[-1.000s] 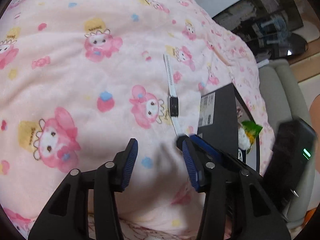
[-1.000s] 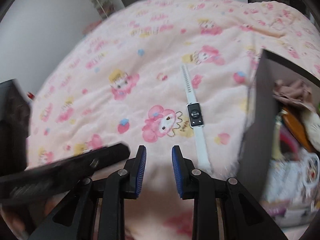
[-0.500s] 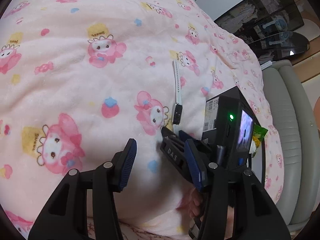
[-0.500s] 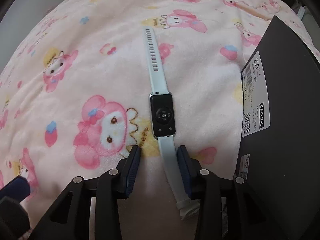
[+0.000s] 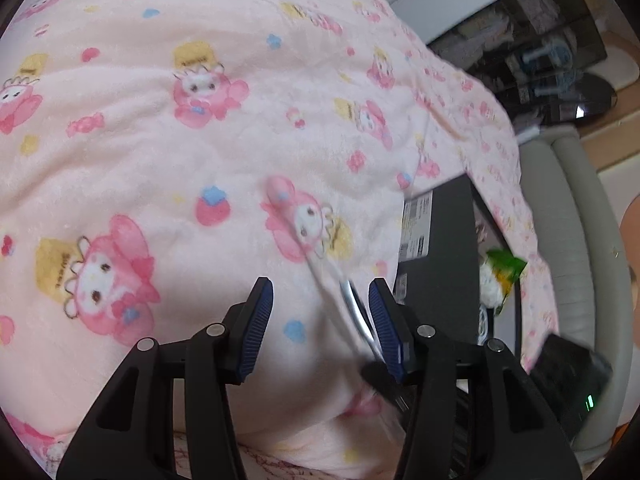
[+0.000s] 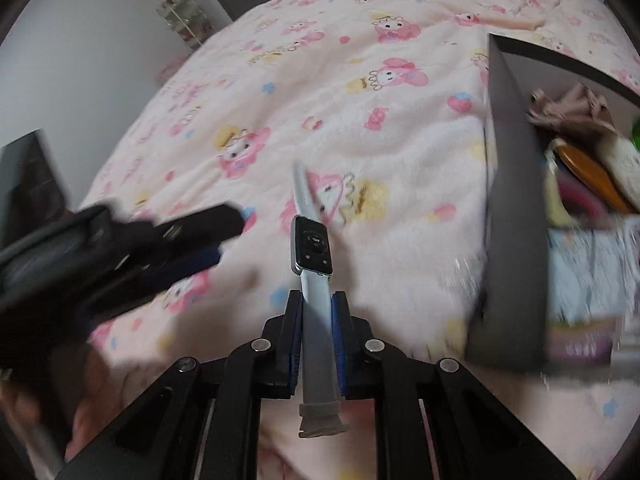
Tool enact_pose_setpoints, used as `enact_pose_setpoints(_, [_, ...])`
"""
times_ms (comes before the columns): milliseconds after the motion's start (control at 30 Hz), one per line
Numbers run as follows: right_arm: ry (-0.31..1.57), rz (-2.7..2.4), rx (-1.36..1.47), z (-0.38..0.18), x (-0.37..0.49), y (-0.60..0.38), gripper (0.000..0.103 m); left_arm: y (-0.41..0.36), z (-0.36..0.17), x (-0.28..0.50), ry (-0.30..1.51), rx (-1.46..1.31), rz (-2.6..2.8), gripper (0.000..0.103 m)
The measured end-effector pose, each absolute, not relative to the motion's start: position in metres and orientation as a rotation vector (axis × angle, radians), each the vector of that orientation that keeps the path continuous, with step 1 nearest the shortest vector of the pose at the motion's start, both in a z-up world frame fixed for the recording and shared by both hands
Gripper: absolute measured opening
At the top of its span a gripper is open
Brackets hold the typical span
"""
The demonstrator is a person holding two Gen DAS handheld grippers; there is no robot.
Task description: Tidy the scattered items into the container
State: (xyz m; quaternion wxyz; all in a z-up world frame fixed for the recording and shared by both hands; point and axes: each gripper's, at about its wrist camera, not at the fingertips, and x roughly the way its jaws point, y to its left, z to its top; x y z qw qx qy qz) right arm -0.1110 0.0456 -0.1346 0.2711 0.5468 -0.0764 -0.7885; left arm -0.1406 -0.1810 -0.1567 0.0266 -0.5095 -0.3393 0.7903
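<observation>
1. Smartwatch (image 6: 311, 245) hangs above the pink cartoon-print blanket (image 6: 400, 152), its pale strap between the right gripper (image 6: 317, 312) pads as the jaws close on it
2. Left gripper (image 5: 316, 320) hovers with jaws apart, holding nothing
3. Dark shoebox (image 6: 516, 216), already filled with assorted items, sits to the watch's right

Your right claw (image 6: 316, 340) has the watch (image 6: 312, 246) strap between its jaws as they close, the watch raised over the bed (image 6: 380, 140). The box (image 6: 516, 200) sits on the bed to its right with items inside. Your left claw (image 5: 320, 320) hangs left of it.
</observation>
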Motion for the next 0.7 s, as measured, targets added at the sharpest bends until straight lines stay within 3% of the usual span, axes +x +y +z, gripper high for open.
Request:
enact_pose_setpoints(67, [-0.244, -2.086, 1.495, -0.143, -0.099, 0.07, 0.006, -0.159, -0.159, -0.145, -0.902, -1.631, 2.397, 0.052])
enact_pose_setpoints(200, [-0.314, -2.122, 1.629, -0.167, -0.086, 0.132, 0.006, -0.117, -0.157, -0.143, -0.681, -1.676, 2.341, 0.052])
enact_pose_setpoints(300, [-0.389, -2.135, 1.624, -0.161, -0.075, 0.167, 0.006, -0.108, -0.16, -0.143, -0.66, -1.709, 2.322, 0.052])
enact_pose_setpoints(500, [-0.537, -2.092, 1.572, -0.154, -0.073, 0.17, 0.007, -0.113, -0.182, -0.145, -0.794, -1.829, 2.222, 0.052])
enact_pose_setpoints(600, [-0.53, -2.05, 1.604, -0.166, -0.082, 0.143, 0.02, -0.11, -0.181, -0.143, -0.781, -1.816, 2.241, 0.052])
enact_pose_setpoints(633, [-0.512, -2.038, 1.62, -0.171, -0.086, 0.136, 0.03, -0.111, -0.18, -0.143, -0.793, -1.795, 2.25, 0.054])
enact_pose_setpoints(700, [-0.49, -1.99, 1.647, -0.181, -0.088, 0.119, 0.034, -0.114, -0.18, -0.142, -0.837, -1.773, 2.266, 0.055])
